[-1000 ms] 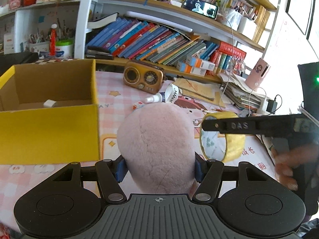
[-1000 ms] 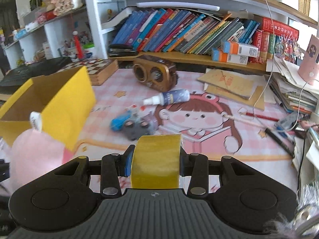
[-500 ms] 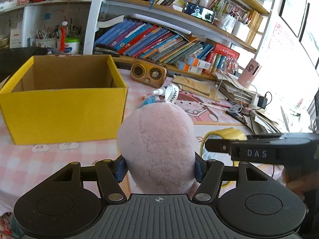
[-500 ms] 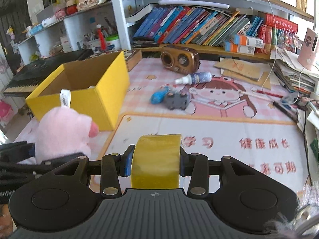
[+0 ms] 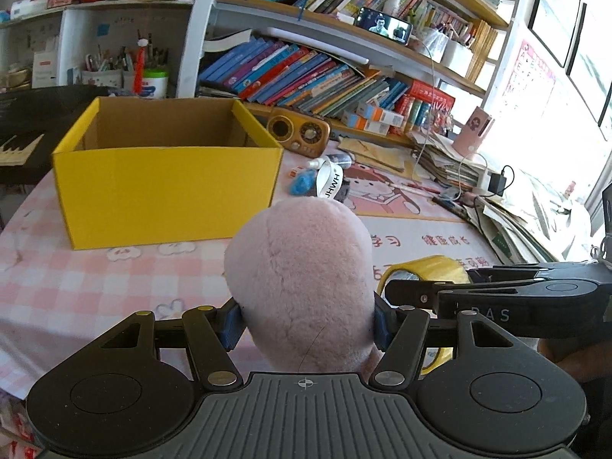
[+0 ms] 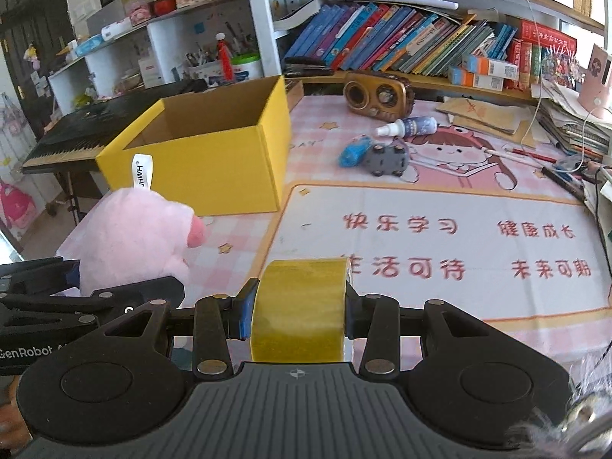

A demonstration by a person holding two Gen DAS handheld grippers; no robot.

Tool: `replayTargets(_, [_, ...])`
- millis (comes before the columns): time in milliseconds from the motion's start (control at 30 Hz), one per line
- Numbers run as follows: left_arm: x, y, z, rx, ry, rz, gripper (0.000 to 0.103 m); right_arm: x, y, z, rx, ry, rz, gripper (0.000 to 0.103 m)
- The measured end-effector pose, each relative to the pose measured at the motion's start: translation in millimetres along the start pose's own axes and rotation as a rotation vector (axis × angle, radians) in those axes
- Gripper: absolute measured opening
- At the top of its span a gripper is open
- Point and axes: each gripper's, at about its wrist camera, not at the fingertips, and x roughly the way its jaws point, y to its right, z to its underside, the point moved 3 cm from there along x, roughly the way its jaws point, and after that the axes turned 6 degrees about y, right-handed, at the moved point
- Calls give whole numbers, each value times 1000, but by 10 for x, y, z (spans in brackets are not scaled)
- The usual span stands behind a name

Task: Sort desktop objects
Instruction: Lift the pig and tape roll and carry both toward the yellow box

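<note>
Both tools have pulled back from the yellow box (image 5: 164,191) since the earlier frames; the box now sits further off in both views, so nothing is dropped yet.

Left wrist view: left tool (image 5: 306,323) clamps the pink plush toy (image 5: 302,283), held above the surface (image 5: 76,287). Box is open-topped; its floor isn't visible.

Right wrist view: right tool (image 6: 296,310) grips the yellow tape roll (image 6: 300,306). Toy car (image 6: 386,158), spray bottle (image 6: 407,127) remain unsorted on the surface.

The round pink plush toy (image 5: 302,283) is soft, fuzzy cloth. The yellow roll of tape (image 6: 300,306) looks smooth, glossy plastic. At ten o'clock, the open yellow cardboard box (image 5: 164,191) is matt outside, raw brown inside.
</note>
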Motion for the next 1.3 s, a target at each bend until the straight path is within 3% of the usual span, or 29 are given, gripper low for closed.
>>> replayTargets(600, [-385, -389, 92, -53, 32, -74, 63, 69, -566, 26, -64, -6, -84, 39])
replayTargets(1300, [-413, -523, 52, -48, 22, -105, 63, 154, -751, -36, -85, -13, -108, 39])
